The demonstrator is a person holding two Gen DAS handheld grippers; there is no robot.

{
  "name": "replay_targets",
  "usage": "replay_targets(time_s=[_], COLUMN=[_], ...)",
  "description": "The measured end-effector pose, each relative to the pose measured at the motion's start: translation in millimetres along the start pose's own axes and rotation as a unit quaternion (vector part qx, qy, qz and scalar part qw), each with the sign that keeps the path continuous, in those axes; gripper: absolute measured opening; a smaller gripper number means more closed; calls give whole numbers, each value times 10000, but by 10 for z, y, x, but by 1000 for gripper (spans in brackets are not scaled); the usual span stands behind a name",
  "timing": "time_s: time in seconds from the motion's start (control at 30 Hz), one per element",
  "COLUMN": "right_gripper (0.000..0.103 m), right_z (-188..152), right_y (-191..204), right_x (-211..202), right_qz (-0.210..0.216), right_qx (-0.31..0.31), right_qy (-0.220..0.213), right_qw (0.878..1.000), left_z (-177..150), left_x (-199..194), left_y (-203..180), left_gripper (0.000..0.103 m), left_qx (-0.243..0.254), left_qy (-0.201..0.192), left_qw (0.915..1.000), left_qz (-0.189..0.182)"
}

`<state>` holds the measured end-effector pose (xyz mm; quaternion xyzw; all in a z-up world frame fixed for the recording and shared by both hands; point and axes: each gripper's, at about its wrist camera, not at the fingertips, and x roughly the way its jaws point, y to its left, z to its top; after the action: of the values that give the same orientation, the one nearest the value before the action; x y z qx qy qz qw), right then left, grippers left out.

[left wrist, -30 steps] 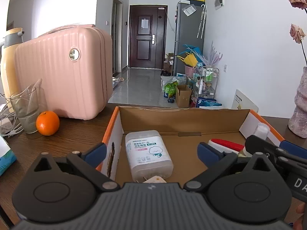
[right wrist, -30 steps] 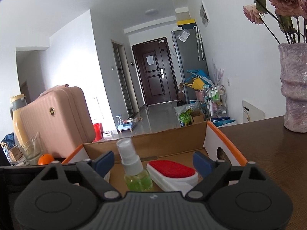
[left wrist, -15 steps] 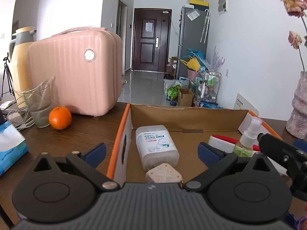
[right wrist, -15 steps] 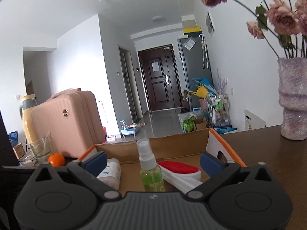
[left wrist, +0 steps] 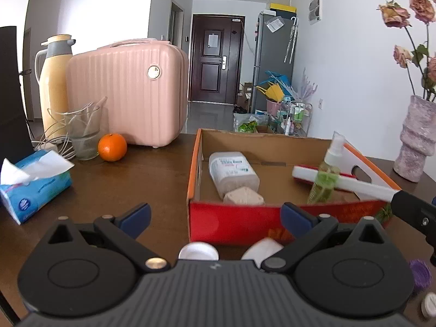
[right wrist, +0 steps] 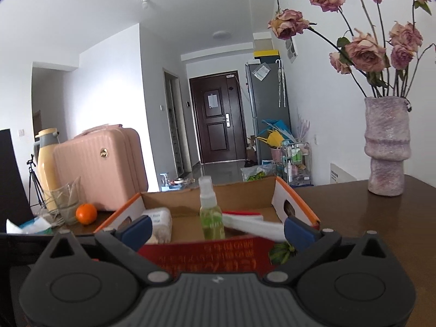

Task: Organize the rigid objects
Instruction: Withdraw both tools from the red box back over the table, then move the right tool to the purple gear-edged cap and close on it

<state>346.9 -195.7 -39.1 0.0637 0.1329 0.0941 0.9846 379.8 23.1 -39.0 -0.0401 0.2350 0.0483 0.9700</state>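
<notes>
A cardboard box point(left wrist: 234, 224) with a red front wall and orange rims sits on the dark wooden table. Inside it lie a white plastic tub point(left wrist: 231, 169), a small beige block point(left wrist: 244, 194) and a white brush with a red back point(left wrist: 346, 182). A green spray bottle point(left wrist: 327, 177) stands upright in it. My left gripper point(left wrist: 215, 215) is open and holds nothing, just short of the box front. My right gripper point(right wrist: 217, 229) is open wide and holds nothing, before the same box point(right wrist: 207, 253). The spray bottle point(right wrist: 211, 215) stands beyond its fingertips.
A white cap point(left wrist: 198, 251) and a white object point(left wrist: 261, 248) lie just in front of the box. At the left stand a pink case point(left wrist: 128, 92), a thermos point(left wrist: 54, 81), a glass point(left wrist: 83, 133), an orange point(left wrist: 112, 147) and a tissue pack point(left wrist: 32, 185). A vase of roses point(right wrist: 387, 147) stands at the right.
Both grippers have drawn back out of the box, so its red front wall now shows. The spray bottle, earlier between the right fingers, stays standing inside.
</notes>
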Motion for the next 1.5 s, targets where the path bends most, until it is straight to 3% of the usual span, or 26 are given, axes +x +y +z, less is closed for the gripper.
replay_targets(time_s=[0.47, 0.83, 1.13, 1.5], right_gripper=[103, 103, 100, 81], right_z=[-332, -506, -483, -440], right_y=[-22, -172, -425, -598], right_x=[-730, -1019, -902, -349], right_qz=[-175, -450, -566, -510], right_qx=[-178, -301, -309, -583], right_qy=[350, 650, 940, 1642], right_qw=[9991, 9964, 9935, 9834], left_z=[-375, -506, -518, -547], left_x=[-547, -649, -607, -447], left_y=[137, 157, 135, -29], left_gripper=[103, 103, 103, 103], left_qx=[114, 213, 241, 346], left_qy=[199, 373, 509, 789], left_qw=[9996, 9988, 9981, 9959], left_qz=[-138, -232, -254, -280])
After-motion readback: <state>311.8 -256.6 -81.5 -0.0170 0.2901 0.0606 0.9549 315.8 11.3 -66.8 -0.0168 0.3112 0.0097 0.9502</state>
